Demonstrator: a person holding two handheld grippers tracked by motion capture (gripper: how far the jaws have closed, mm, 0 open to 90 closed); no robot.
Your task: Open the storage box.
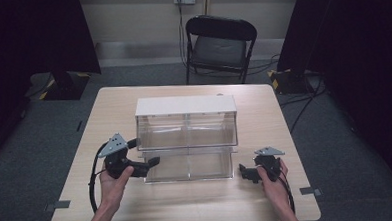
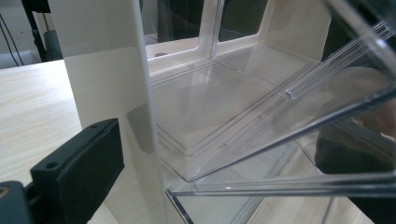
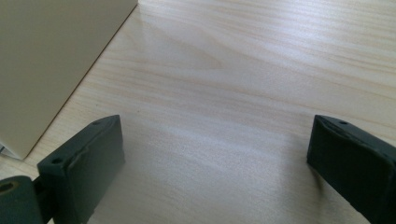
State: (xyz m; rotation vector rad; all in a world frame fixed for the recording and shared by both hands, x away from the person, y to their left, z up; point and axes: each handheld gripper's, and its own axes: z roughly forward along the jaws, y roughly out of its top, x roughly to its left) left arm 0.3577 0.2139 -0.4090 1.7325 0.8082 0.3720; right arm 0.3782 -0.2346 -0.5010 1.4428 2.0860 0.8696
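A clear plastic storage box [image 1: 186,122] with a white top stands mid-table, and a clear tray [image 1: 189,167] juts out low at its front. My left gripper [image 1: 145,152] is at the box's front left corner, open. In the left gripper view the white side wall [image 2: 116,93] stands between the jaws, with a tilted clear panel [image 2: 261,135] to its right. The far jaw shows only dimly through the plastic. My right gripper [image 1: 246,172] hovers open over bare tabletop just right of the tray. Its fingers [image 3: 88,158] are spread wide, with the box's white side [image 3: 46,60] at upper left.
The light wooden table [image 1: 264,112] has bare surface on both sides of the box and along its front edge. A black folding chair [image 1: 220,42] stands behind the table. Dark curtains hang at both sides, and cables lie on the floor at right.
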